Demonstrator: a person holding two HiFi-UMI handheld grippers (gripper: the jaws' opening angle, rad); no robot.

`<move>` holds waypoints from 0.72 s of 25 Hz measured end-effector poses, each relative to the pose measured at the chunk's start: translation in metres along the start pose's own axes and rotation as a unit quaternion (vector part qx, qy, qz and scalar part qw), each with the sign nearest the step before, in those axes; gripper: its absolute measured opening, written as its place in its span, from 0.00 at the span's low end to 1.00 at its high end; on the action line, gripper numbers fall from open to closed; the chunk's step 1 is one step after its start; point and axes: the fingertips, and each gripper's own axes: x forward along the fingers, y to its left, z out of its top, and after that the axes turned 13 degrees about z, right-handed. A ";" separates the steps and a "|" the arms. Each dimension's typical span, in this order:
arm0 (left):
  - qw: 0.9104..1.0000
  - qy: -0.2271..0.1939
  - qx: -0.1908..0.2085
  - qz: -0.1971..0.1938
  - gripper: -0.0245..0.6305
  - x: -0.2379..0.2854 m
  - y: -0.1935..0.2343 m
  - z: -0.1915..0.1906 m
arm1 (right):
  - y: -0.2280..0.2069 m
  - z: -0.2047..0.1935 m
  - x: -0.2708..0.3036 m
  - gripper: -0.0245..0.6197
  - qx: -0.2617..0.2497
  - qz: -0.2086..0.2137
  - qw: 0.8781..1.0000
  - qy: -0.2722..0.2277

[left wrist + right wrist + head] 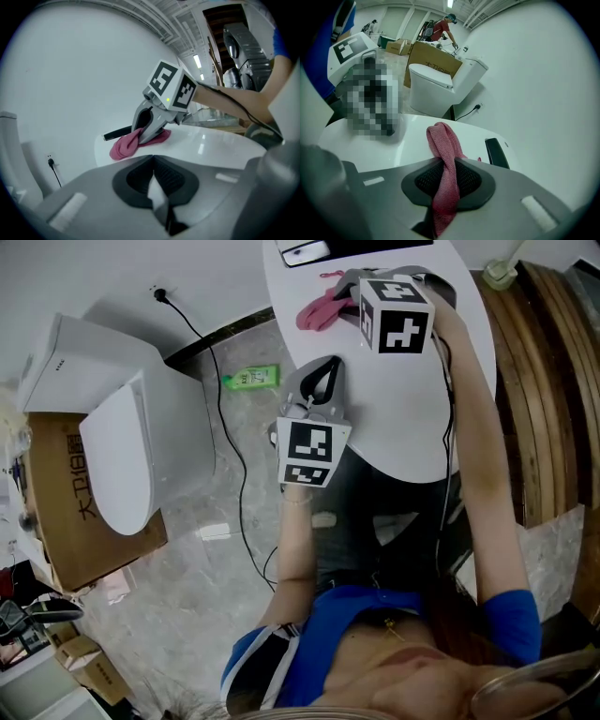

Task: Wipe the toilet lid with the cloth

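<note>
Pink cloth [443,137] between R gripper [446,164] jaws

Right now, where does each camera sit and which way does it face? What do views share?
Head view: on the person's head, looking steeply down at white table, toilet; shows both arms, left tool, right tool.
Left gripper view: on left tool, facing across the table at right tool shut on pink cloth; shows own closed jaws, right forearm.
Right gripper view: on right tool, facing the toilet; shows own jaws on cloth, left tool's cube.
Shared: both gripper views see cloth and table.
</note>
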 end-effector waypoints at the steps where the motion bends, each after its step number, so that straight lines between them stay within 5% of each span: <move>1: 1.000 0.001 0.001 0.000 0.04 0.000 0.000 0.000 | 0.000 -0.001 -0.001 0.14 0.000 -0.006 1.000 0.001; 10: 1.000 0.010 0.012 0.004 0.04 0.000 -0.004 0.000 | 0.011 -0.041 -0.022 0.14 0.049 -0.064 0.997 0.003; 18: 1.000 0.012 0.003 0.002 0.04 0.001 -0.006 0.000 | 0.017 -0.046 -0.026 0.14 0.024 -0.084 0.996 0.016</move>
